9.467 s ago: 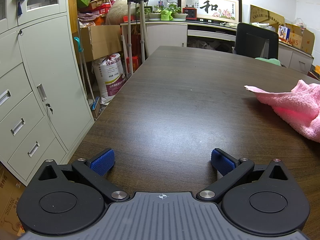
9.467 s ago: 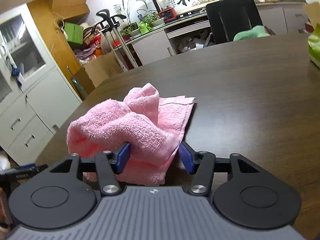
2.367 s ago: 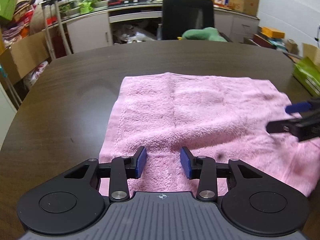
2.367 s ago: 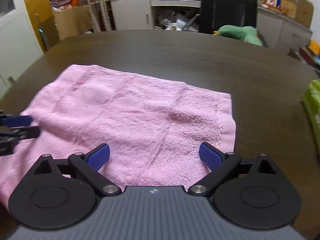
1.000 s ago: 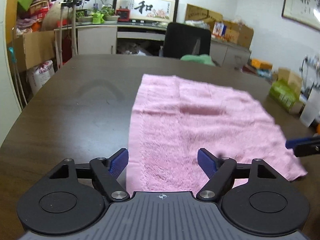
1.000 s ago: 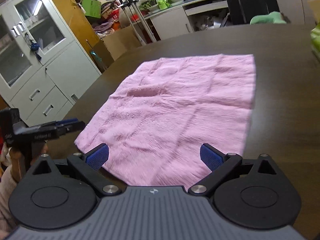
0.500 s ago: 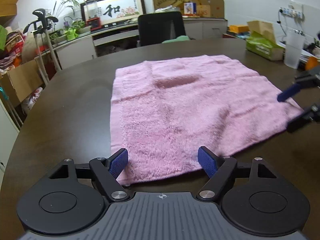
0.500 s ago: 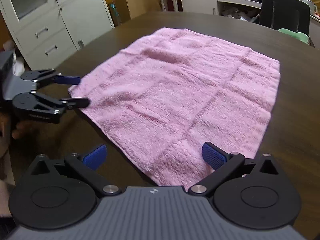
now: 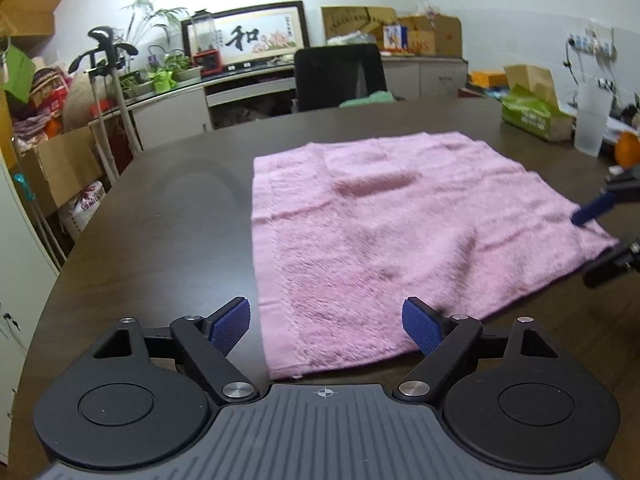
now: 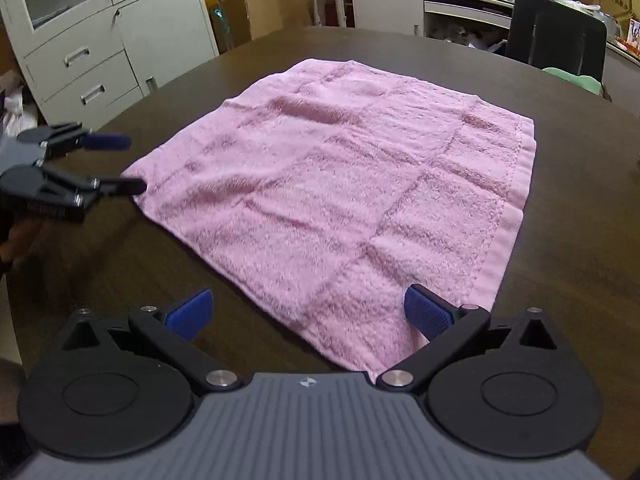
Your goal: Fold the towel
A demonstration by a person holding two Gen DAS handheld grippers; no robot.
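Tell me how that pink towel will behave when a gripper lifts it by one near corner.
The pink towel will probably go limp and drape: it lies flat on the table with soft creases. Its fuzzy pile should grip the pads rather than slip. It looks thin, so likely light, though the rest may drag across the tabletop behind a lifted corner.

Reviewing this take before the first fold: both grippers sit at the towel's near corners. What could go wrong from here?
1. Left gripper, jaws opening, straddles its towel corner without pinching; closing may catch only pile.
2. Right gripper is open, its corner off-centre toward one pad; uneven grabs would skew the fold.
3. Creases may get folded in.
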